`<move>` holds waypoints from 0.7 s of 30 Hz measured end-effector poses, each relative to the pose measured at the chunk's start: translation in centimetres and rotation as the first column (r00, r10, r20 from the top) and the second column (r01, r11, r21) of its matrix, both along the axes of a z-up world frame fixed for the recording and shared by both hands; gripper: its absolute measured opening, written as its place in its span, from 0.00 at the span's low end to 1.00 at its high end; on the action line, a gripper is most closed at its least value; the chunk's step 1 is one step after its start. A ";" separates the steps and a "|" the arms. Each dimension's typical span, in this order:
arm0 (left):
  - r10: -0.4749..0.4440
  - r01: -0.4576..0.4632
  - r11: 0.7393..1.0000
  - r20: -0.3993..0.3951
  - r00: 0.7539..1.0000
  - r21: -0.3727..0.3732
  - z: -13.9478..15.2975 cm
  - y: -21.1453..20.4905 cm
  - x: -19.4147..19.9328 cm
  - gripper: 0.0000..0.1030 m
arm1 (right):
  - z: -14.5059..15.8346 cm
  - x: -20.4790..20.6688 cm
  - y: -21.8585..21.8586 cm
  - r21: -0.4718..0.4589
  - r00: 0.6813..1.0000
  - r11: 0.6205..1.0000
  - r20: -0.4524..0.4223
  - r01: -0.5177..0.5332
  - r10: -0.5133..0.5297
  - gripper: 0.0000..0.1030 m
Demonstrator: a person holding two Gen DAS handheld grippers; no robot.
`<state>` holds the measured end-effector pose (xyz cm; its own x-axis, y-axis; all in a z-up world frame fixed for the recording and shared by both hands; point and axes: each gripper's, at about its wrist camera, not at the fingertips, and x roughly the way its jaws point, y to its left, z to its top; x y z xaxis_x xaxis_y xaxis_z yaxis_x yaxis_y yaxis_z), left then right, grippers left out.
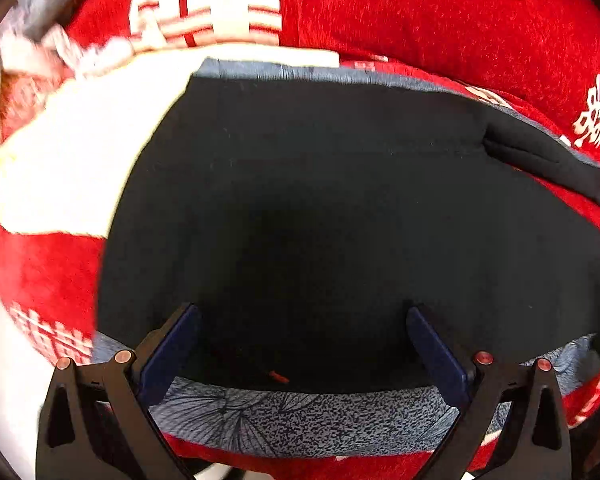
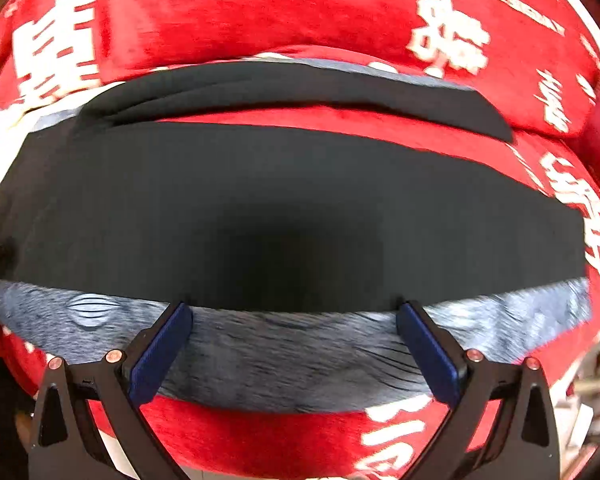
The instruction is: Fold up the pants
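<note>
Left gripper (image 1: 302, 312): blue-padded fingers spread wide, nothing between them, tips over the near edge of the black pants (image 1: 320, 200). Right gripper (image 2: 292, 310): likewise spread and empty, tips at the pants (image 2: 280, 208) hem line. Pants lie flat on a grey-blue patterned cloth (image 2: 292, 360), fine dark line print, woven look. Beneath: red plush blanket (image 2: 260, 8) with large white characters, fuzzy nap. Pants fabric matte, smooth; second leg (image 2: 300, 88) lies apart, red showing between. White fabric patch (image 1: 68, 168) at the pants' left. Room not visible.
</note>
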<state>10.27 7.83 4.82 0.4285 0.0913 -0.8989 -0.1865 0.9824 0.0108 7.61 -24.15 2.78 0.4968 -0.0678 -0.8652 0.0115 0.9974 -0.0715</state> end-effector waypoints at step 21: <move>-0.036 0.036 0.999 -0.025 0.999 -0.032 1.0 3.0 0.9 1.00 | 0.5 2.3 1.5 -0.004 0.993 1.000 -0.114 -0.015 0.015 1.00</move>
<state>11.19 10.81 5.85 0.4078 0.0474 -0.9118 -0.1510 0.9884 -0.0161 9.87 -22.63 3.30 0.3962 -0.0651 -0.9159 -0.0122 0.9970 -0.0762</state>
